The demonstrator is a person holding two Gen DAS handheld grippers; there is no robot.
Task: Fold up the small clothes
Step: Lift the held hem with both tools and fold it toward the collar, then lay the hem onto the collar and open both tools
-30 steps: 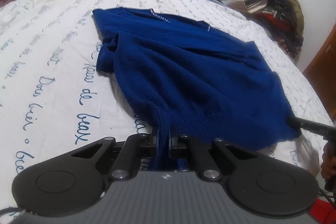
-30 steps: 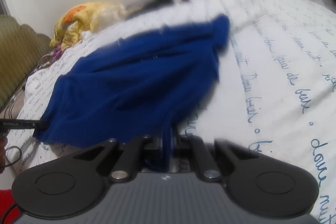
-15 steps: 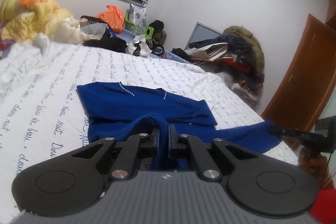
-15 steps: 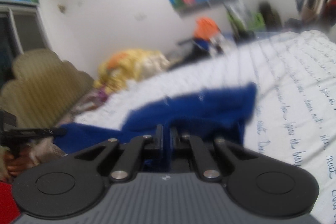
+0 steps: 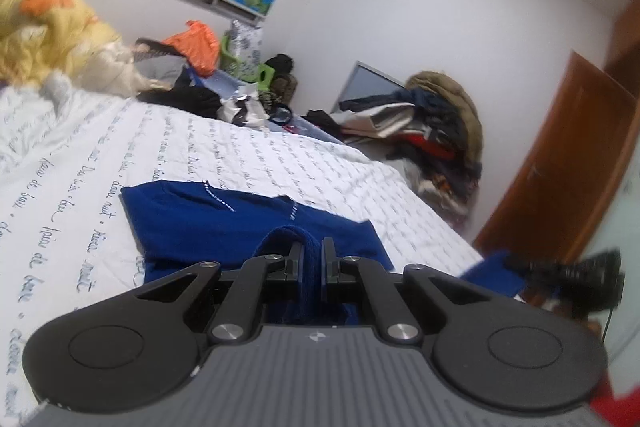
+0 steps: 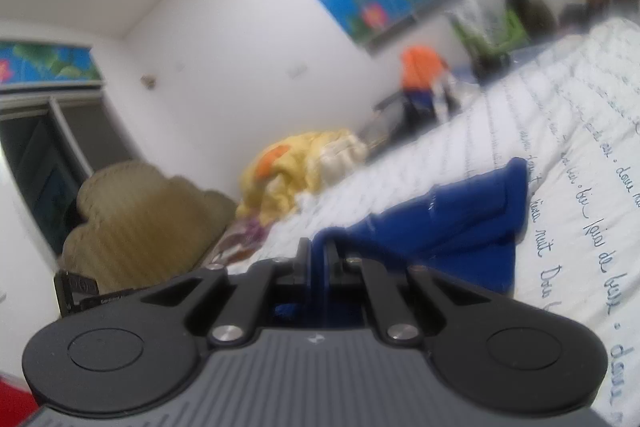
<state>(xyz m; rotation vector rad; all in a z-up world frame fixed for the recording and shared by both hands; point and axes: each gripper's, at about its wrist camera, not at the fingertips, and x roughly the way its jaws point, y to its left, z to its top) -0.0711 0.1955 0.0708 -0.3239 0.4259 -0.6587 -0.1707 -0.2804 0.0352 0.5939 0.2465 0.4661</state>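
The blue sweater [image 5: 192, 223] lies partly on the bed [image 5: 68, 163], its near edge lifted. It looks soft and floppy, so it will sag between grips; I judge the hem corners are best to hold. My left tool [image 5: 312, 259] and right tool [image 6: 317, 259] are both closed on its fabric.

Sweater [image 5: 208, 223]: I see it on the bed [image 5: 80, 155], near edge.
Clothes pile [image 5: 432, 131]: far right, beside bed.
Quilt [image 5: 44, 31]: far left.
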